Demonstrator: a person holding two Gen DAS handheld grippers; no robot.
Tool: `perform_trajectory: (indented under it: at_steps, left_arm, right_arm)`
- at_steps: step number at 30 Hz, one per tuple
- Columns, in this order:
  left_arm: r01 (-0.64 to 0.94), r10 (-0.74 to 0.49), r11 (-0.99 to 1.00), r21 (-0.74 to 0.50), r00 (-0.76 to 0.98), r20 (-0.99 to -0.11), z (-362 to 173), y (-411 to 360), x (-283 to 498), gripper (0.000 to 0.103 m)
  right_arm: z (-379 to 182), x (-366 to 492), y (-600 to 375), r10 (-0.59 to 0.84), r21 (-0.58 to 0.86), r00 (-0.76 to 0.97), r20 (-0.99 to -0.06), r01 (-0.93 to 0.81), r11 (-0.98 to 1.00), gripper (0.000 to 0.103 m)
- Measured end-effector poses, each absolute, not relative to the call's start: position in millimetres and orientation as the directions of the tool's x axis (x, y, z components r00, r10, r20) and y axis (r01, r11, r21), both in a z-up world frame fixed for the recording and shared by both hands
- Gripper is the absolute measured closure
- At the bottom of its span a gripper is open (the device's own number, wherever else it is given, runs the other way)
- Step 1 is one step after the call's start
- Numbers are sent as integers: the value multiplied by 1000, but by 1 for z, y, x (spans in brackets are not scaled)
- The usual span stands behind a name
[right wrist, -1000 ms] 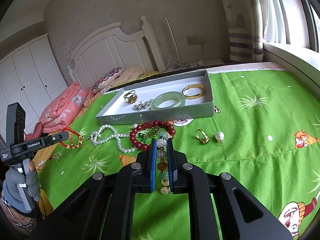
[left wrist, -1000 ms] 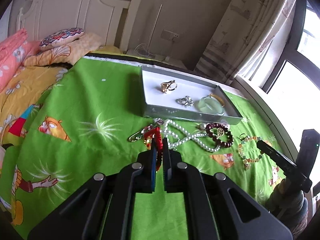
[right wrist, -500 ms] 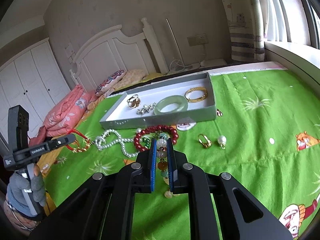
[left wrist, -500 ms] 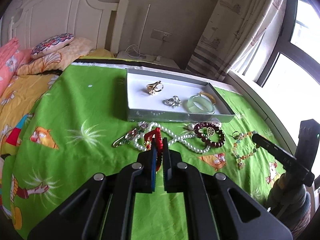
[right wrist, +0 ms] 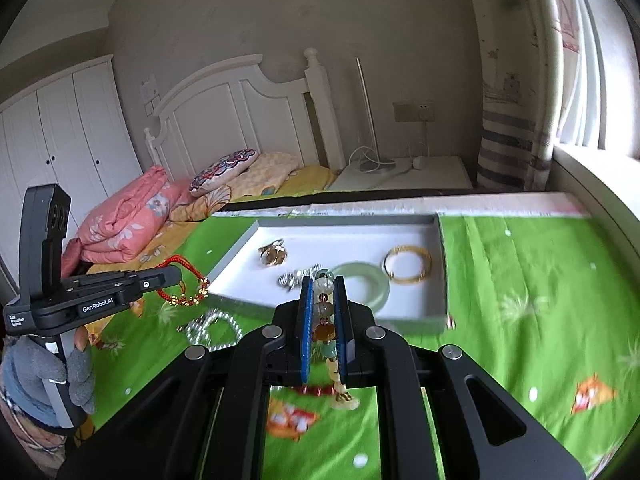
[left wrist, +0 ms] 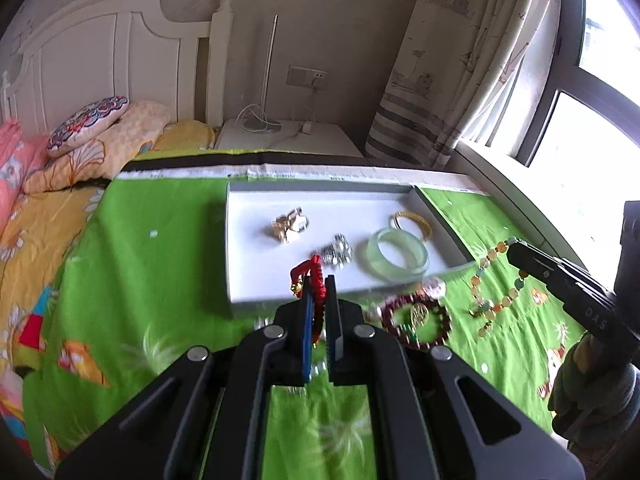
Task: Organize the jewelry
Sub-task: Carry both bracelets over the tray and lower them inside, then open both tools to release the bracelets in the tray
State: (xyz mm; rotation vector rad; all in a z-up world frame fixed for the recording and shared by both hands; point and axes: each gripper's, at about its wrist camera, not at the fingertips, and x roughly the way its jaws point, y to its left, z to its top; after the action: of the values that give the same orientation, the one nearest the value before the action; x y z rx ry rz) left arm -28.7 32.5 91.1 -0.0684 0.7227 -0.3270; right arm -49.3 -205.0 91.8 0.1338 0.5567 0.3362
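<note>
My left gripper (left wrist: 319,286) is shut on a red cord bracelet (left wrist: 314,276) and holds it up at the near edge of the white jewelry tray (left wrist: 256,216). My right gripper (right wrist: 323,286) is shut on a multicolour bead bracelet (right wrist: 325,320), which dangles in front of the same tray (right wrist: 440,280). Inside the tray lie a jade bangle (left wrist: 398,255), a gold bangle (left wrist: 412,222), a gold ring piece (left wrist: 289,226) and a silver brooch (left wrist: 338,254). A dark red bead bracelet (left wrist: 416,322) rests on the green bedspread below the tray. A pearl necklace (right wrist: 212,328) lies on the spread.
The green cartoon bedspread (left wrist: 152,264) covers the bed, with pillows (left wrist: 88,128) and a white headboard (left wrist: 100,64) at the far left. A nightstand (left wrist: 288,140), curtain (left wrist: 460,60) and window sill stand beyond. A gloved hand (right wrist: 48,380) holds the left gripper (right wrist: 176,278).
Both grippers rose off the bedspread with their bracelets and moved toward the tray. The red cord and the bead string now hang clear of the spread.
</note>
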Motion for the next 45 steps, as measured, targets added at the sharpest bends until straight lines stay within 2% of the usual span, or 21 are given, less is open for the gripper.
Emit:
perform_trajectory:
  at_steps: [7, 18, 25, 28, 30, 34, 36, 37, 39, 40, 42, 45]
  left_arm:
    - [250, -253, 963, -103, 699, -669, 91, 19, 14, 98]
    - [202, -200, 976, -84, 665, -720, 65, 22, 60, 98]
    - [172, -156, 984, -54, 659, -736, 44, 26, 71, 97]
    - [162, -146, 985, -51, 654, -742, 39, 30, 74, 85]
    - [158, -140, 986, -47, 657, -741, 36, 33, 74, 58]
    - [172, -158, 983, -57, 660, -735, 33, 31, 72, 45]
    - [179, -165, 982, -59, 663, -730, 34, 27, 69, 32]
    - [180, -164, 982, -57, 668, -725, 35, 25, 68, 30]
    - [176, -154, 983, -44, 681, -716, 37, 22, 63, 20]
    - [176, -148, 984, -35, 689, -709, 39, 20, 60, 18]
    - [177, -134, 984, -10, 706, -695, 44, 19, 52, 12]
    - [172, -108, 985, 26, 722, -683, 53, 25, 37, 12]
  right_arm:
    - [103, 3, -188, 342, 202, 780, -524, -276, 940, 92]
    - [95, 79, -150, 375, 254, 744, -552, -278, 926, 92]
    - [72, 122, -128, 394, 294, 707, -588, -266, 918, 92]
    - [59, 135, -131, 354, 271, 694, -627, -232, 934, 92]
    - [50, 141, -136, 318, 248, 687, -654, -202, 947, 92]
    - [38, 145, -161, 251, 235, 684, -685, -119, 965, 90]
    - [37, 143, -168, 244, 240, 682, -689, -103, 965, 84]
    - [39, 140, -172, 241, 239, 685, -688, -101, 966, 81]
    - [44, 132, -177, 243, 237, 697, -675, -107, 966, 66]
    - [48, 128, -180, 245, 238, 703, -668, -110, 965, 63]
    - [56, 116, -186, 262, 248, 717, -646, -128, 960, 63]
    - [67, 95, -191, 277, 254, 728, -627, -145, 956, 63]
